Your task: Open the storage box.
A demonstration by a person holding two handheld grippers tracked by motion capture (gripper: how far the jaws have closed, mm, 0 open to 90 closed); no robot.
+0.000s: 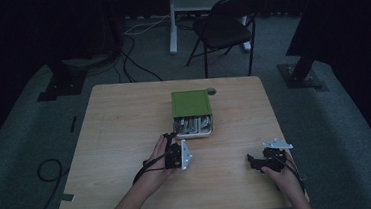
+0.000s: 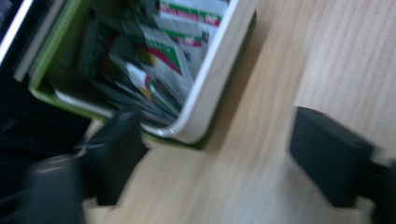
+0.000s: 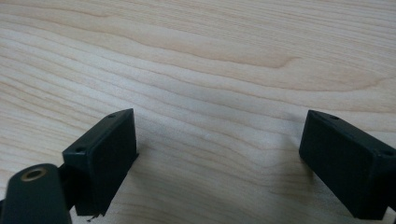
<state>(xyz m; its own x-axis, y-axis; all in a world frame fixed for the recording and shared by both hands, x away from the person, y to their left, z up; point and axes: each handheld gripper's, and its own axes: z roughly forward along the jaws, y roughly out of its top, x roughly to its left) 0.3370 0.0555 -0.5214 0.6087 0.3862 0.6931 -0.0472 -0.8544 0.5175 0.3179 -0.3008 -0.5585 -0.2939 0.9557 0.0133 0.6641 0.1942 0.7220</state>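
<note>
A box with a green lid (image 1: 191,104) and a white lower tray (image 1: 196,134) sits at the table's middle, its near end open on several printed sachets (image 1: 191,125). My left gripper (image 1: 169,137) is just in front of the tray's near left corner. In the left gripper view the white rim (image 2: 219,70) and the sachets (image 2: 159,60) lie beyond my left gripper (image 2: 219,158), whose jaws stand apart over bare wood near the corner. My right gripper (image 1: 252,160) rests at the right front of the table. It is open (image 3: 219,158), with only wood between its jaws.
The wooden table (image 1: 124,119) has rounded corners. A small grey object (image 1: 211,90) lies behind the box. Beyond the table stand a black folding chair (image 1: 227,26) and a white stand leg (image 1: 172,20). Cables (image 1: 48,170) run over the carpet at the left.
</note>
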